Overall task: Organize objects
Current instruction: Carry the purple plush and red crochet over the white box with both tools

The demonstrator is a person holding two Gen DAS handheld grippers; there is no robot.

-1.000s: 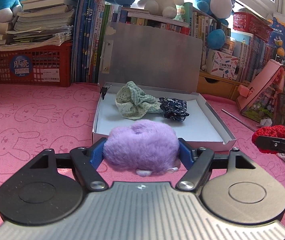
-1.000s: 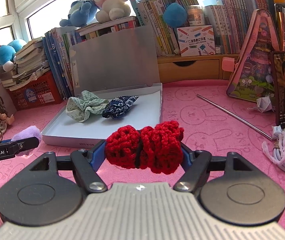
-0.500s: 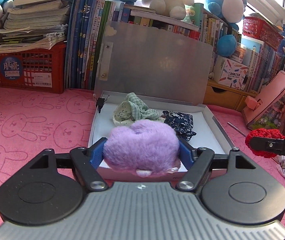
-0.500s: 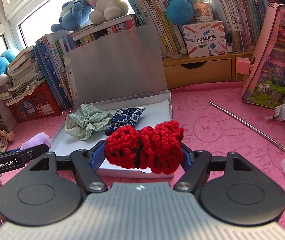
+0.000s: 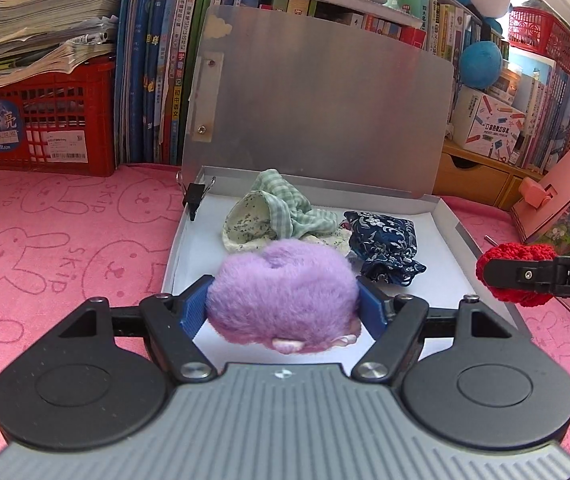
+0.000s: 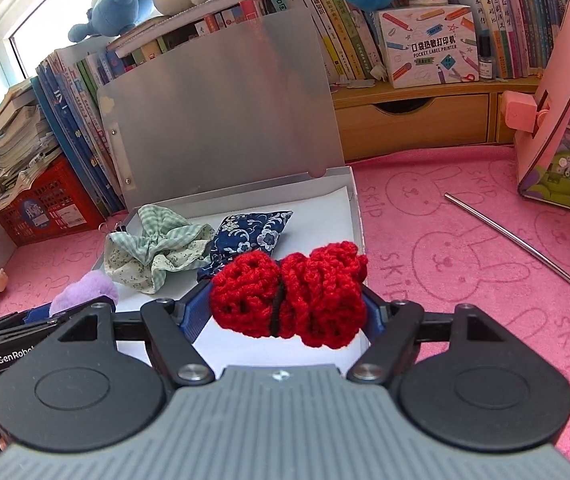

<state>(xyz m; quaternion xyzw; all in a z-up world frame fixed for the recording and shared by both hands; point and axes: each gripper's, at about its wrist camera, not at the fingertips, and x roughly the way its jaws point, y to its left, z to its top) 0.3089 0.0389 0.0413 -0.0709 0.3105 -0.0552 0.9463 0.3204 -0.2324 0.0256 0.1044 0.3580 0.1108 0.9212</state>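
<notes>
My left gripper (image 5: 283,300) clamps the purple scrunchie (image 5: 283,294) and my right gripper (image 6: 288,300) the red scrunchie (image 6: 289,294), both above the open box (image 5: 481,248); release low, onto bare floor beside the cloth scrunchies (image 5: 281,216).

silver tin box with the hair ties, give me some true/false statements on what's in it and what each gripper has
1. The silver tin box has its lid standing open. True.
2. The left gripper holds a red crocheted scrunchie. False: it holds the fluffy purple scrunchie.
3. A green checked scrunchie and a navy floral scrunchie lie inside the box. True.
4. The right gripper is empty. False: it holds the red crocheted scrunchie.
5. A black binder clip sits on the box's rim. True.
</notes>
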